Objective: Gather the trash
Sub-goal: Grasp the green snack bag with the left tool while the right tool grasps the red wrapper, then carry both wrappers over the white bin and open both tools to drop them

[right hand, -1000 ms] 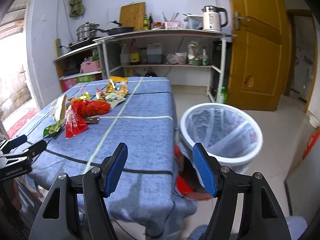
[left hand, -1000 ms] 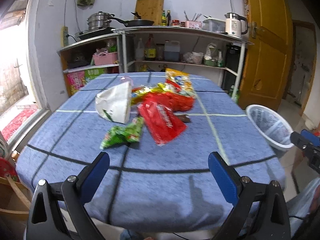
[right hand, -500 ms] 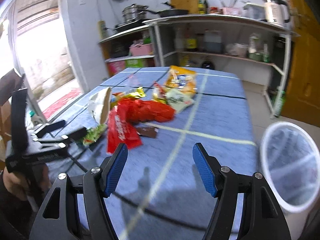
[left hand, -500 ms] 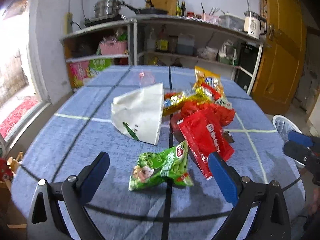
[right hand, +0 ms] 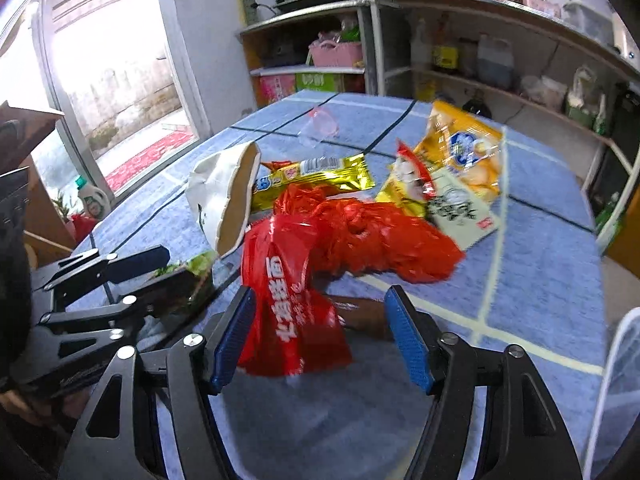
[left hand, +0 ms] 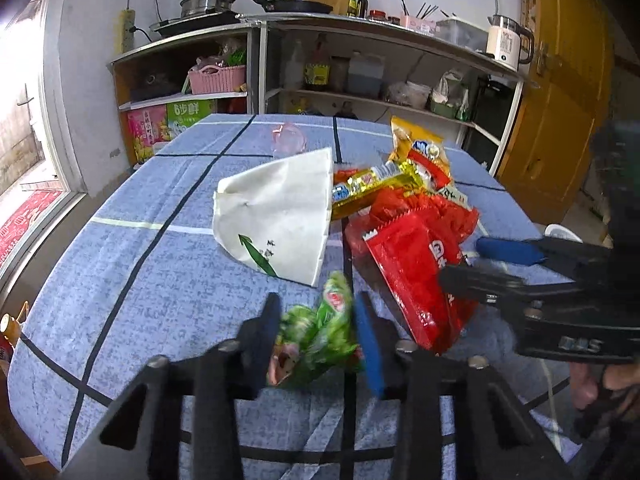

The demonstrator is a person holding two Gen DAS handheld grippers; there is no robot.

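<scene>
A green snack packet (left hand: pixel 320 332) sits crumpled between the blue pads of my left gripper (left hand: pixel 316 304), whose jaws are closing and pressing on it. My right gripper (right hand: pixel 320 300) straddles the near end of a red snack packet (right hand: pixel 292 320). Its jaws are closing, with the pads still clear of the packet. Both lie at the near side of a litter pile on the blue checked tablecloth (left hand: pixel 160 300). From the right wrist view, the left gripper (right hand: pixel 168 268) is at the left.
The pile also holds a white paper bag (left hand: pixel 280 220), a crumpled red plastic bag (right hand: pixel 368 232), a yellow wrapper (right hand: pixel 312 180), a yellow snack bag (right hand: pixel 468 152) and a brown wrapper (right hand: pixel 364 316). A white bin (right hand: pixel 624 380) stands off the table's right edge. Kitchen shelves line the back.
Both grippers moved in to the litter pile. The left jaws closed around the green packet and crumpled it. The right gripper swung from the bin to the red packet and narrowed slightly.
</scene>
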